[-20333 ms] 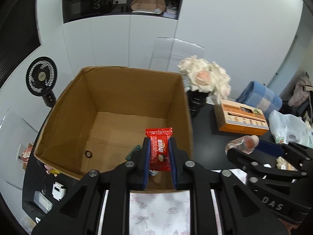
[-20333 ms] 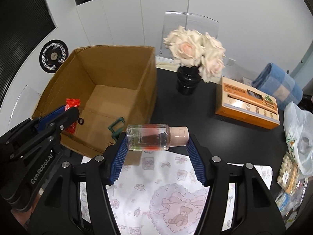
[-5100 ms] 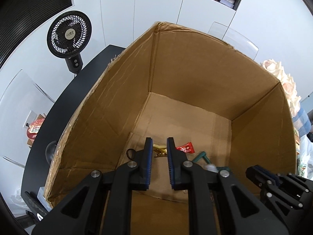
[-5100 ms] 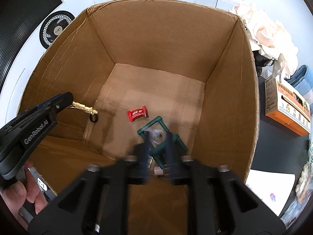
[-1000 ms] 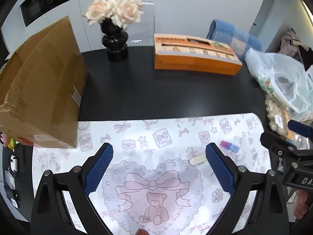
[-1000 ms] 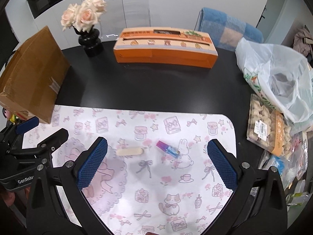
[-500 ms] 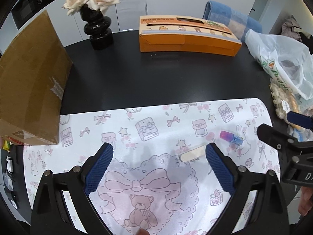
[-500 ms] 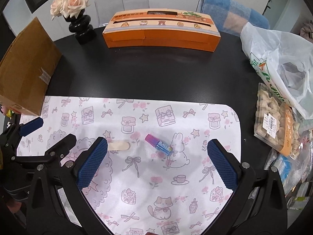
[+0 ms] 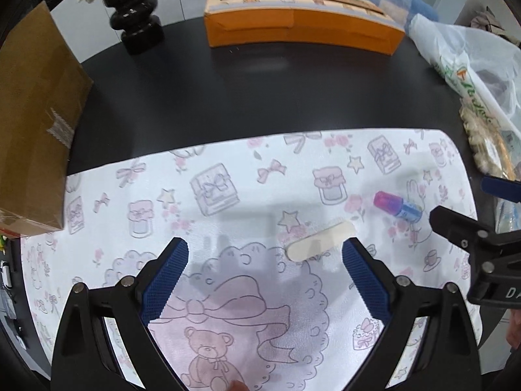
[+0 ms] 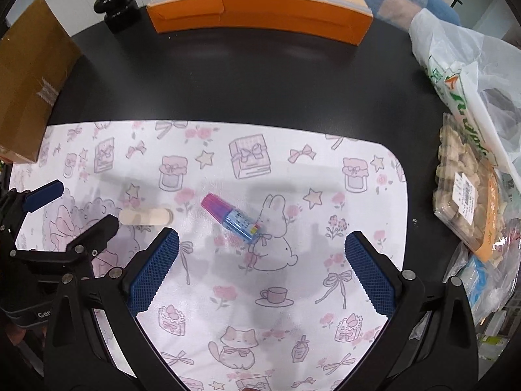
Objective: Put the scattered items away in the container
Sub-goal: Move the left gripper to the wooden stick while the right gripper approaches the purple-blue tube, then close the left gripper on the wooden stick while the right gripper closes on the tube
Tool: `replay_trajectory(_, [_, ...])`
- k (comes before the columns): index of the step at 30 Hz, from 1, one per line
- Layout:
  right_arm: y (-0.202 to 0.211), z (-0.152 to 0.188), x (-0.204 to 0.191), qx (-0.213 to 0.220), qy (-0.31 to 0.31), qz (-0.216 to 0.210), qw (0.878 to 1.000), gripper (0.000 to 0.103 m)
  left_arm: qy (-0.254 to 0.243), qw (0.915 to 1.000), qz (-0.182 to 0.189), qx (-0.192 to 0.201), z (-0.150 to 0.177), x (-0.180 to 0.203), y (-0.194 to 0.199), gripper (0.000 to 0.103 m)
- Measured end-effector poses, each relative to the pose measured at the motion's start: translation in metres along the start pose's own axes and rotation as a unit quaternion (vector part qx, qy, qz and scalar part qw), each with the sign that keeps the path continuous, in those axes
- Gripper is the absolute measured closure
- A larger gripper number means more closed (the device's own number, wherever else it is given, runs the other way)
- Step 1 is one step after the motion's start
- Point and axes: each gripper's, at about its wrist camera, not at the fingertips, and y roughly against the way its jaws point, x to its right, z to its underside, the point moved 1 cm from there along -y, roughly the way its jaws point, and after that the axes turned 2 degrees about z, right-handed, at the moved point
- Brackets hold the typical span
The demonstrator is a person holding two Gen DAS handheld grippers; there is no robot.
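Note:
Two small items lie on the patterned mat (image 9: 228, 195): a beige flat stick (image 9: 320, 240) (image 10: 145, 216) and a pink-capped blue tube (image 9: 397, 206) (image 10: 232, 216). My left gripper (image 9: 265, 280) hovers open just above the mat, with the stick near its right finger. My right gripper (image 10: 259, 272) is open too, with the tube just ahead of its fingers. The cardboard box (image 9: 32, 123) (image 10: 29, 78) stands at the left edge of the mat; its inside is hidden from here.
An orange tissue box (image 9: 299, 26) and a black vase (image 9: 135, 29) of pale roses stand at the back of the black table (image 9: 260, 97). A plastic bag (image 10: 472, 81) and snack packs (image 10: 465, 202) crowd the right edge.
Both grippers have dropped closer to the mat and moved forward, so the stick and the tube now look larger and nearer the fingers. Both stay open.

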Motion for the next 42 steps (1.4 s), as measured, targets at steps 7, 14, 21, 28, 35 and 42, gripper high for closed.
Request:
replay_trajectory(7, [-0.009, -0.002, -0.004, -0.002, 0.020, -0.004, 1.000, 0.001, -0.011, 0.9998, 0.000, -0.017, 0.001, 0.014, -0.021, 0.008])
replay_trajectory(14, [-0.018, -0.007, -0.007, -0.013, 0.026, -0.012, 1.000, 0.007, -0.010, 0.9996, 0.003, -0.024, -0.005, 0.019, -0.030, 0.008])
replay_trajectory(21, [-0.030, -0.011, -0.010, -0.027, 0.038, -0.027, 0.999, 0.015, -0.018, 0.9994, 0.007, -0.030, -0.007, 0.021, -0.039, 0.008])
replay_trajectory(28, [-0.041, -0.011, -0.010, -0.042, 0.041, -0.031, 0.998, 0.019, -0.023, 0.9991, 0.000, -0.035, -0.006, 0.025, -0.047, 0.008])
replay_trajectory(35, [-0.050, -0.010, -0.011, -0.055, 0.041, -0.038, 0.997, 0.027, -0.024, 0.9991, -0.011, -0.033, -0.003, 0.026, -0.047, 0.008])
replay_trajectory(42, [-0.057, -0.007, -0.011, -0.053, 0.032, -0.029, 0.998, 0.048, -0.022, 0.9992, -0.011, -0.033, -0.001, 0.024, -0.046, 0.013])
